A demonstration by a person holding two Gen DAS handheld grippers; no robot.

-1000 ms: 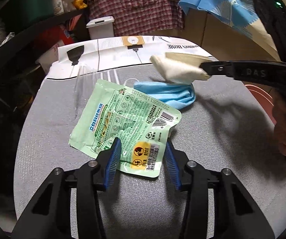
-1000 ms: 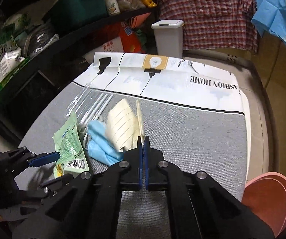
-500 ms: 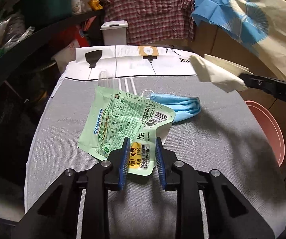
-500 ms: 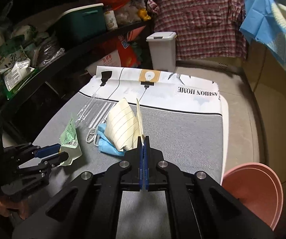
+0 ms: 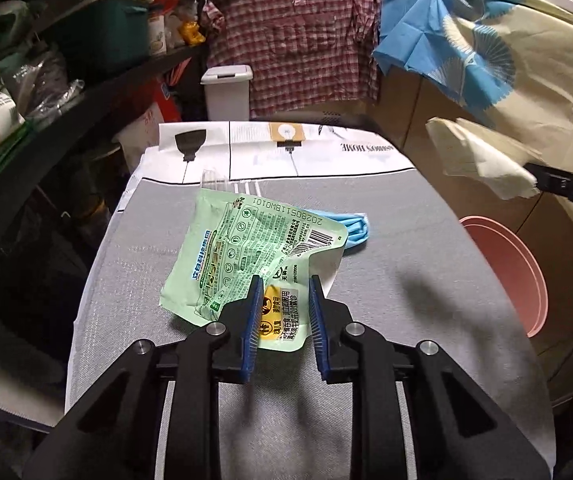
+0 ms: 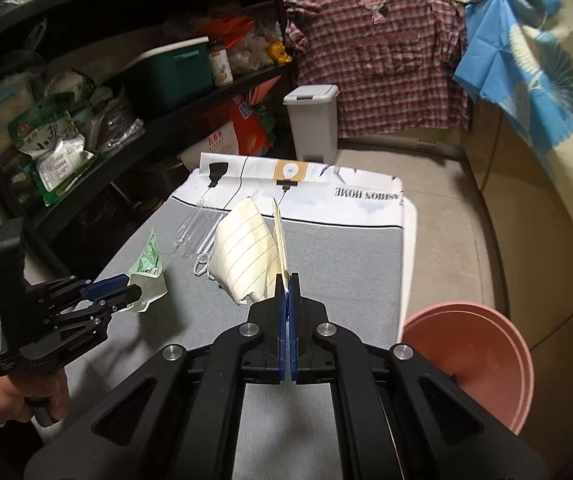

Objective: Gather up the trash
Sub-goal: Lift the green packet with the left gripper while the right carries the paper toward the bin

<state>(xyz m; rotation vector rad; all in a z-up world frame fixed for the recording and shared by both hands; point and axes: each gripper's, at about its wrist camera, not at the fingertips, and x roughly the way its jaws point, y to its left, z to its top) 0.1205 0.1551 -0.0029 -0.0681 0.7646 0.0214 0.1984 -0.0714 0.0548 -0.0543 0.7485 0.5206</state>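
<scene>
A green printed wrapper [image 5: 254, 248] hangs just above the grey table [image 5: 406, 300], with my left gripper [image 5: 282, 300] shut on its lower corner; the jaws are still closing on it. The right wrist view shows the same wrapper [image 6: 148, 264] held in the left gripper [image 6: 130, 290] by a hand at the lower left. My right gripper [image 6: 286, 284] is shut on a folded cream lined paper [image 6: 242, 256], held in the air over the table. That paper [image 5: 482, 160] appears at the right of the left wrist view. A blue face mask [image 5: 356, 226] lies on the table behind the wrapper.
A pink basin [image 6: 478, 356] sits on the floor by the table's right edge. Clear plastic strips [image 6: 198, 220] lie near the table's far end. A white lidded bin [image 6: 312, 120] stands beyond the table. Packed dark shelves [image 6: 126, 80] line the left side.
The left jaws narrowed onto the green wrapper and raised it off the table. The right gripper carried the cream paper up and away to the right, off the blue mask.
</scene>
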